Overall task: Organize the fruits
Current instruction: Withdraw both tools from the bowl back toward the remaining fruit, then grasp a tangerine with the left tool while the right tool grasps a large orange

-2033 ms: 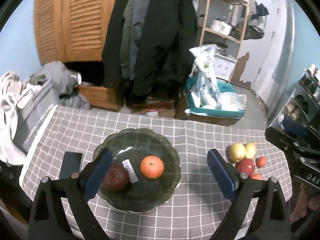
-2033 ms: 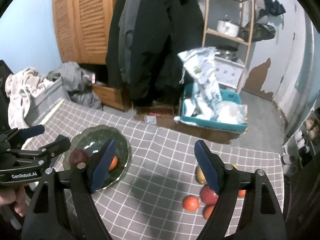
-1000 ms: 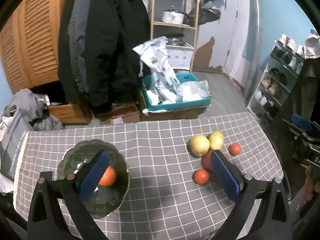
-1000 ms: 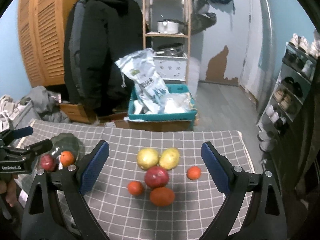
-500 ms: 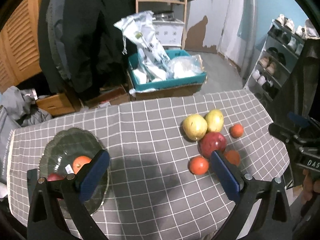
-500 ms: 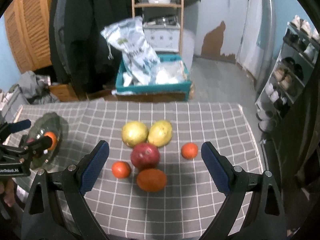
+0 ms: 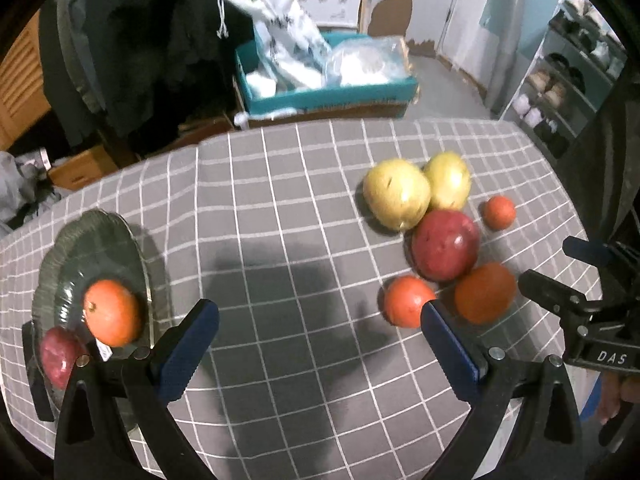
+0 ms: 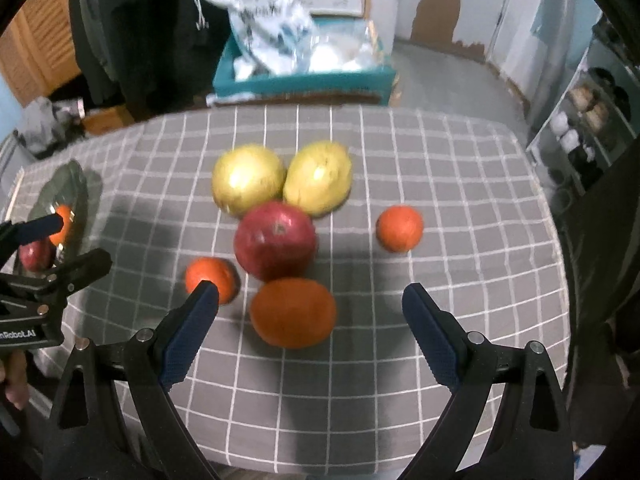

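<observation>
Left wrist view: the left gripper (image 7: 320, 332) hangs over bare grey checked cloth (image 7: 280, 200), its blue pads (image 7: 188, 348) spread wide with nothing between them. To its left sits a dark glass plate (image 7: 76, 236) holding an orange (image 7: 112, 312) and a red fruit (image 7: 60, 356) with a sticker beside them. To the right lies the loose cluster: two yellow fruits (image 7: 396, 194) touching each other, a red apple (image 7: 446, 244) just below them, a small orange (image 7: 498, 211) a little apart at the right, another small orange (image 7: 408, 300) beside the right pad, and a larger orange (image 7: 484, 292) next to it. The other tool shows at the right edge, held in a hand (image 7: 616, 396).

In the right wrist view, the right gripper (image 8: 310, 320) points down at the cluster with its jaws wide apart and pinching nothing. The large orange (image 8: 294, 312) lies between the pads without touching either. The red apple (image 8: 276, 240) lies just beyond it, the two yellow fruits (image 8: 248, 178) behind that, one small orange (image 8: 210, 278) at the left pad's tip and another (image 8: 400, 228) off to the right. The plate (image 8: 72, 184) is well apart at the left edge, partly behind the left tool. Beyond the table, a teal box (image 8: 304, 76) of plastic bags sits on the floor.
</observation>
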A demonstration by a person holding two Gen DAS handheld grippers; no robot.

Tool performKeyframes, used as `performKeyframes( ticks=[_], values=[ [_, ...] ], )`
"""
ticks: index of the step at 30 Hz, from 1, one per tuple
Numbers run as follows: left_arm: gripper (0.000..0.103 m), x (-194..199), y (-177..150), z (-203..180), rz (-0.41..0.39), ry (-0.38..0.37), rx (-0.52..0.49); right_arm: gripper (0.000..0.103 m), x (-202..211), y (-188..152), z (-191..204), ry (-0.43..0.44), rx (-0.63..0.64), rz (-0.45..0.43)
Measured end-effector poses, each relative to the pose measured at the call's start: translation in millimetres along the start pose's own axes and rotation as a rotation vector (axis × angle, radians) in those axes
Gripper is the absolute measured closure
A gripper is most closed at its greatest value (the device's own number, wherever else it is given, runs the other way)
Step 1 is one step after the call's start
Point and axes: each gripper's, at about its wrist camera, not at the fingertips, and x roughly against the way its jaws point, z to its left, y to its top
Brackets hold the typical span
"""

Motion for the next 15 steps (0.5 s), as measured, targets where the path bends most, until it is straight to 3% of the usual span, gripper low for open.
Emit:
performKeyframes(
  ticks=[15],
  values=[
    [0.001, -43, -8, 0, 0.089, 0.008, 0.002, 0.013, -67, -13, -3, 0.028, -0.005, 0.134]
  ],
)
